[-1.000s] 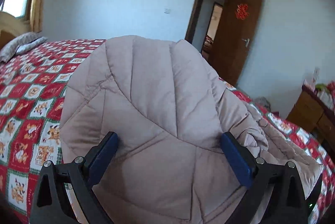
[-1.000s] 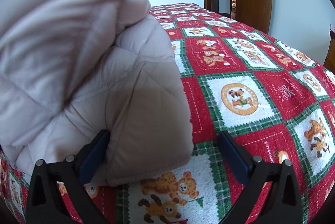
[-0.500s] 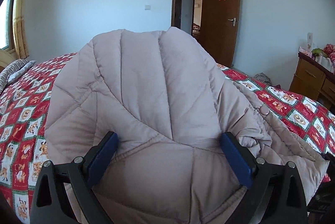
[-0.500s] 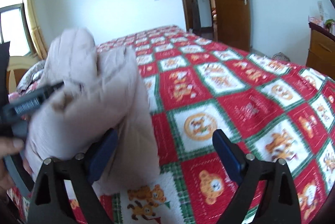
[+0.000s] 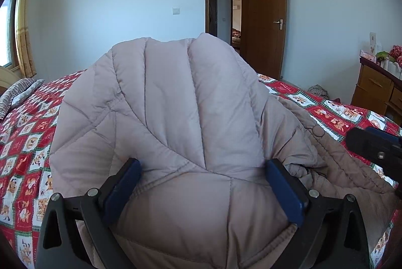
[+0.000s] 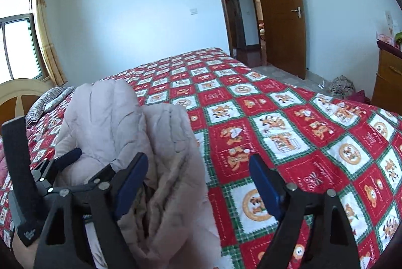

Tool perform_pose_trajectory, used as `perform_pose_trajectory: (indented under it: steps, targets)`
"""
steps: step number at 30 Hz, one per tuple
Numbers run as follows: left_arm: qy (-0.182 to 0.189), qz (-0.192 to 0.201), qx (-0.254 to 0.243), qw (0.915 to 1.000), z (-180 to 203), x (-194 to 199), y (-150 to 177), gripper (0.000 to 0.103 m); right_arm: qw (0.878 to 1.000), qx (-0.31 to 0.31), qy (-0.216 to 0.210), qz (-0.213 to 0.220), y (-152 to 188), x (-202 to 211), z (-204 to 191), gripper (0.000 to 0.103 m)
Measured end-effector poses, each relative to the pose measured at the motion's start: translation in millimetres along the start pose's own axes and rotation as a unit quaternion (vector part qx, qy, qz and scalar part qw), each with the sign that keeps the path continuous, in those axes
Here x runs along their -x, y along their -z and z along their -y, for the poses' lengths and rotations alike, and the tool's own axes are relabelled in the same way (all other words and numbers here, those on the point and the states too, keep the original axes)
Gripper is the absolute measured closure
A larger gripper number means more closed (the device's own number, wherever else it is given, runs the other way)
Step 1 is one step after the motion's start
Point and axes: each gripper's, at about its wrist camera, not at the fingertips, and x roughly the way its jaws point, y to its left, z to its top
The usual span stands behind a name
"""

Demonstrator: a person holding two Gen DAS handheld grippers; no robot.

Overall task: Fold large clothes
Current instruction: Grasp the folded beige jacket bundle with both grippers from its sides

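- Risk: the left gripper (image 5: pixel 201 190) is carrying the whole bunched fold of the jacket (image 5: pixel 176 118) alone; its pads are pressing into slippery padded fabric, so the fold could slide out and spring open.
- Risk: the right gripper (image 6: pixel 198 183) is sitting just beside the loose lower edge; its jaws have just been closing, yet the pads are pressing on nothing, with only an edge of fabric by the left pad. Snagging that edge could undo the fold.
- Jacket: pale pinkish-grey, quilted, puffy, doubled into a tall mound, a snap button showing on the flap at 3 o'clock.
- Location: lying on the red patterned bedspread (image 6: pixel 289 118), at 9 o'clock in the right view.
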Motion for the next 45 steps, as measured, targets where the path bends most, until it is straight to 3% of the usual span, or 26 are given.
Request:
perform_pose_trajectory:
  steps: [3,6,8,11,15,18,20,22,28,34,36,39,42,45]
  targets:
    - [-0.004,0.003,0.003,1.0,-2,4,0,0.003,0.999,0.018,-0.007,-0.036,2,-25,-15,0.035]
    - [-0.036,0.009,-0.029,0.9989,2,20,-1,0.003,0.999,0.016,-0.001,-0.04,4,-30,-14,0.036]
    - [-0.025,0.043,-0.04,0.998,-1,41,-1,0.003,0.999,0.021,0.006,-0.044,6,-30,-12,0.036]
    - [-0.041,0.065,-0.043,0.9961,-18,59,-5,0.003,0.998,0.023,0.011,-0.05,12,-32,-6,0.036]
    - [-0.087,0.059,0.001,0.9945,-59,51,-14,0.003,0.998,0.024,0.018,-0.057,19,-40,-3,0.036]
    - [-0.117,0.039,0.075,0.9895,-99,30,-10,0.003,0.997,0.038,0.028,-0.06,21,-44,-5,0.036]
    - [-0.104,0.016,0.123,0.9867,-121,15,-4,0.003,0.996,0.046,0.033,-0.072,23,-49,-5,0.036]
    - [-0.067,-0.006,0.145,0.9871,-127,2,-3,0.003,0.995,0.047,0.036,-0.081,22,-49,-3,0.036]
    - [-0.084,-0.007,0.038,0.9957,-73,-4,-12,0.003,0.999,0.026,0.042,-0.018,-23,-9,-4,0.036]
    - [-0.09,-0.007,-0.02,0.9957,-46,-7,-13,0.003,0.998,0.047,0.036,-0.002,-72,-3,-32,0.036]
    - [-0.092,-0.006,-0.026,0.9954,-44,-4,-15,0.003,0.998,0.05,0.025,0.025,-80,1,-43,0.035]
    - [-0.102,0.01,-0.007,0.9947,-50,4,-25,0.003,0.998,0.051,-0.029,0.006,-77,-32,-55,0.035]
    - [-0.108,0.025,0.022,0.9936,-59,9,-36,0.003,0.996,0.081,-0.023,-0.03,-62,-75,-62,0.035]
    - [-0.121,-0.002,0.028,0.9923,-64,-8,-40,0.002,0.997,0.06,-0.01,-0.049,-51,-95,-47,0.035]
